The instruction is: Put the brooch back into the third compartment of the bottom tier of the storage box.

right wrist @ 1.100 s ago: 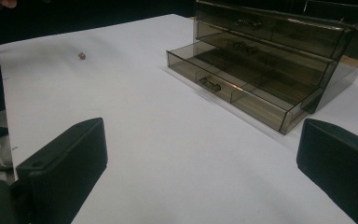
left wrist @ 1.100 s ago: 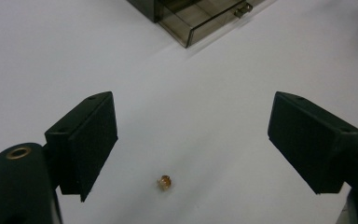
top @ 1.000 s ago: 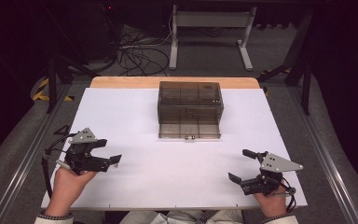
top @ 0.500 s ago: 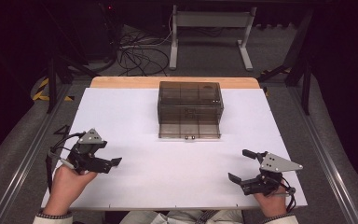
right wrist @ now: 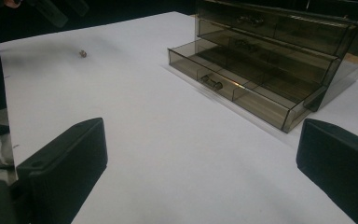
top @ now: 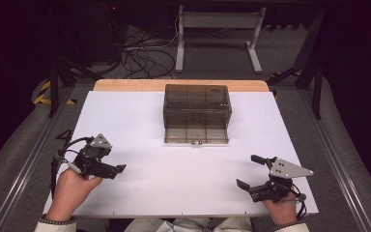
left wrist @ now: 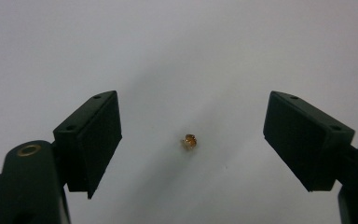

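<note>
Change: the left hand-held gripper [top: 118,169] is sitting slightly nearer the person than a second ago, and its jaws have just been narrowing a little.
Left state: the jaws are standing apart, with the small amber bead [left wrist: 189,141] lying on the white sheet between them, touching neither pad (no grip yet).
Meaning: the pick-up is judged to be only beginning; the jaws are bracketing the bead and have a good way to close.
Right state: the right hand-held gripper [top: 251,173] is resting wide open near the front right corner of the worktop [top: 140,104], holding nothing.
Bead location: on the front left part of the worktop, well apart from the drawer box [top: 196,105].
Surroundings: the smoked plastic box is standing at the middle back, its bottom drawer [right wrist: 233,86] pulled out (likely destination, a judgement).
Obstacles: nothing is lying between bead and drawer; the bead looks tiny and rounded, so it may roll or slip from the pads.
</note>
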### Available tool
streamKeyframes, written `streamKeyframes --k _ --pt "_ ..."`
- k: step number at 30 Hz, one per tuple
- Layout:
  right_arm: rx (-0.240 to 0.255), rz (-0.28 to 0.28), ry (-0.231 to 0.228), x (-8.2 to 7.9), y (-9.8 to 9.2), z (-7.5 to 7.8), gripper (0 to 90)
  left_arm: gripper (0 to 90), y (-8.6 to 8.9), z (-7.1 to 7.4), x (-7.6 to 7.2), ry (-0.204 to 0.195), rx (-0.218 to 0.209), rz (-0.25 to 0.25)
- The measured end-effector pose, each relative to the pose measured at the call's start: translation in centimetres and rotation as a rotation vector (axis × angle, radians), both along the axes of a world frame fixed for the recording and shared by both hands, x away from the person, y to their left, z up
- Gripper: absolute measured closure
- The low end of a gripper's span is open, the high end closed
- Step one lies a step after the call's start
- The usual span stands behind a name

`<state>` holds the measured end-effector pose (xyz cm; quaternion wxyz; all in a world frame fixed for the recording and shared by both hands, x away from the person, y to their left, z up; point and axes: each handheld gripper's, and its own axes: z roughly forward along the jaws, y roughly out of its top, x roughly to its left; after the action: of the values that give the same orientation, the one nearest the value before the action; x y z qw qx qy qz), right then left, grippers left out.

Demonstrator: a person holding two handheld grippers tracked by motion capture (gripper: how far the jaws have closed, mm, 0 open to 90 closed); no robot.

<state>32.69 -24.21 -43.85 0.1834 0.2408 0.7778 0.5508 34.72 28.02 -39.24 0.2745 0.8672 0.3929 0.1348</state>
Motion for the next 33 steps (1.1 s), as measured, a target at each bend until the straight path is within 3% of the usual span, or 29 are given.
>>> streamKeyframes --k 4,10,14,33 --pt "-0.001 0.002 0.001 0.0 0.0 0.0 2.5 22.0 -0.2 -0.4 0.3 0.023 0.042 0.0" --pt "-0.001 0.003 0.001 0.0 0.0 0.0 2.5 25.5 -0.3 -0.8 0.5 0.038 0.051 -0.009" --pt "-0.001 0.004 0.0 0.0 0.0 0.0 2.5 27.5 -0.8 -1.5 0.7 0.061 0.1 -0.018" --pt "0.0 0.007 0.009 0.1 0.1 -0.1 2.6 46.7 -1.7 -2.7 1.3 0.11 0.186 -0.043"
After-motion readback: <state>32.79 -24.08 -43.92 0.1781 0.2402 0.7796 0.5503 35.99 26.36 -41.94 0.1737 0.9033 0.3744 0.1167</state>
